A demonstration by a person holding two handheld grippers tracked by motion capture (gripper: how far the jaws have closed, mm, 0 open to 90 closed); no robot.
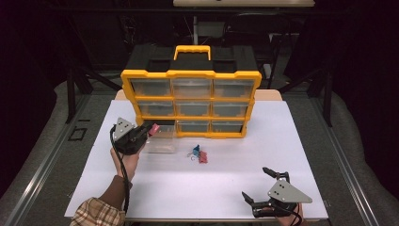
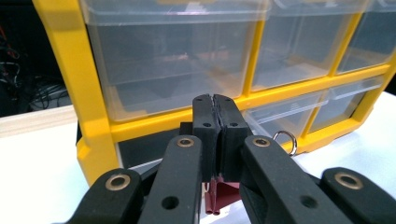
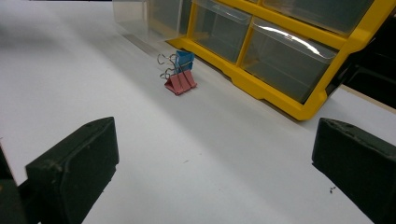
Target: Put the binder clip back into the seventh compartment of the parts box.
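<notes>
A yellow organizer (image 1: 190, 74) with clear drawers stands upright on the white table (image 1: 202, 188). Its bottom-left slot (image 2: 142, 149) is dark and has no drawer in it. A clear drawer (image 1: 161, 142) lies on the table in front of that slot. My left gripper (image 1: 148, 130) hovers over the drawer, shut on a dark red binder clip (image 2: 223, 196), whose wire loop (image 2: 285, 140) sticks out to the side. A blue binder clip (image 3: 185, 58) and a pink binder clip (image 3: 180, 83) lie together mid-table. My right gripper (image 3: 215, 158) is open, near the front right edge, well short of them.
The organizer's yellow carry handle (image 1: 192, 48) points to the back. The table's front edge (image 1: 197, 218) runs just below the right gripper (image 1: 255, 182). A person's plaid sleeve (image 1: 96, 214) comes in at the bottom left. Dark stands and frames surround the table.
</notes>
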